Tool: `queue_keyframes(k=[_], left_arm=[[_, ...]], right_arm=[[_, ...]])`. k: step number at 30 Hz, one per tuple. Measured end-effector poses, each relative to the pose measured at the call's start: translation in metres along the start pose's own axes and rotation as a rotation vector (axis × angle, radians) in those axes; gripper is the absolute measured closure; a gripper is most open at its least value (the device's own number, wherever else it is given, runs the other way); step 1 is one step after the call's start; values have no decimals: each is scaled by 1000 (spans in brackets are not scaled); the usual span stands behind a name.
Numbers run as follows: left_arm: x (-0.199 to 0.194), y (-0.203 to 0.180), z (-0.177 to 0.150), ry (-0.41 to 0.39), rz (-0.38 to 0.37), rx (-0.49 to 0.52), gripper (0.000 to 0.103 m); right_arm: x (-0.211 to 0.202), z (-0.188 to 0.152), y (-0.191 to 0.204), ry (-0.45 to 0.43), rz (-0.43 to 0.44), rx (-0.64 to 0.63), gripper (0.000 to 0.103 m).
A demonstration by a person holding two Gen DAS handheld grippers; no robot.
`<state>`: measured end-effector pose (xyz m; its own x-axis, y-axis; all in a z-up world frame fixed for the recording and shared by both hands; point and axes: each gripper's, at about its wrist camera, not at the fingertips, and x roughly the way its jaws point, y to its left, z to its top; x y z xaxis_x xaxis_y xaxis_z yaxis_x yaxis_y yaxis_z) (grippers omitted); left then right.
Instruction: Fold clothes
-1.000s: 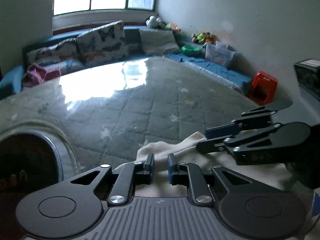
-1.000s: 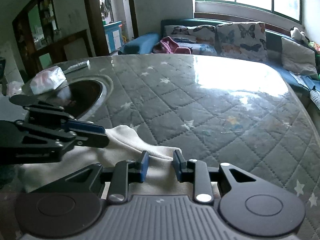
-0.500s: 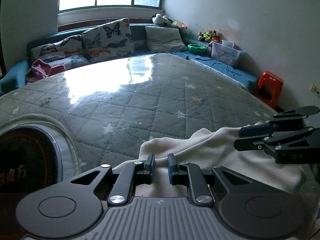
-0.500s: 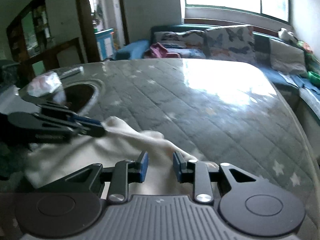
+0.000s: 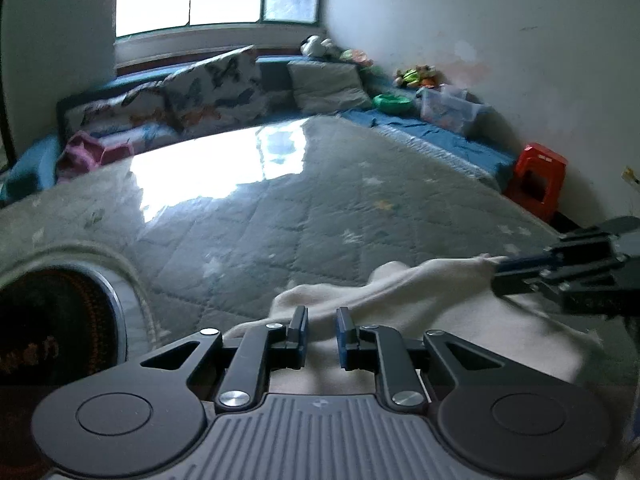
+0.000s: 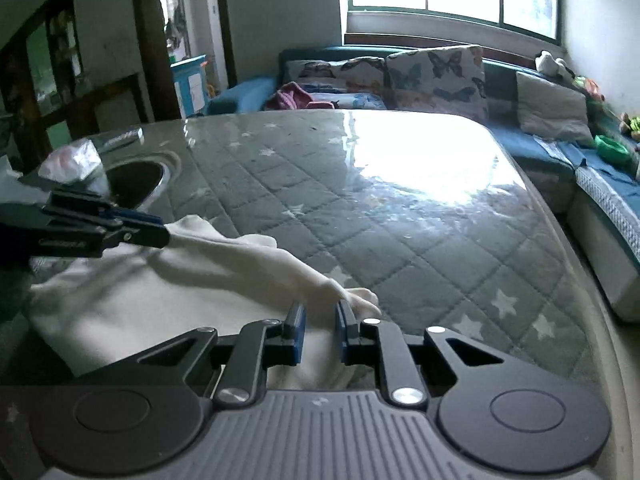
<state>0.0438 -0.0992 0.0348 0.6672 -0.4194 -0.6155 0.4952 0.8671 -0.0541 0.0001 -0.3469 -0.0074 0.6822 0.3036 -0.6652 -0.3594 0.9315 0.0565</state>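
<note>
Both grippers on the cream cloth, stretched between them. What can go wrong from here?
1. The left gripper and right gripper each pinch only an edge of the cream garment; pulled taut, one edge may slip out.
2. The garment's lower part drapes loosely on the quilted table cover, so it may fold unevenly.

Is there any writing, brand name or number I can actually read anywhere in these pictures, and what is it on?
Nothing reads clearly.
Orange characters on the dark round inset at the table's left edge: too blurred to read.
Embossed marking on the side of the right gripper, seen from the left wrist view: too small.
Embossed marking on the side of the left gripper, seen from the right wrist view: too blurred.
Pale mark on the red stool: illegible.
</note>
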Motion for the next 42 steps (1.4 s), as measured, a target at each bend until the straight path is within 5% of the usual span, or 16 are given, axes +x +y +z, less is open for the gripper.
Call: queue_keyframes(k=[8,16,42], left_arm=[[-44,-48,-22,-64,-116,96,87],[-45,-64,-41,-51,-155,129,87],[-27,-70,-52,-30,-178,92,87]], right_arm=[[-28,-5,32,3,96,-85,88],[-38,-13,56,-3,145,-133,88],[-47,-43,37,24,52,-27,88]])
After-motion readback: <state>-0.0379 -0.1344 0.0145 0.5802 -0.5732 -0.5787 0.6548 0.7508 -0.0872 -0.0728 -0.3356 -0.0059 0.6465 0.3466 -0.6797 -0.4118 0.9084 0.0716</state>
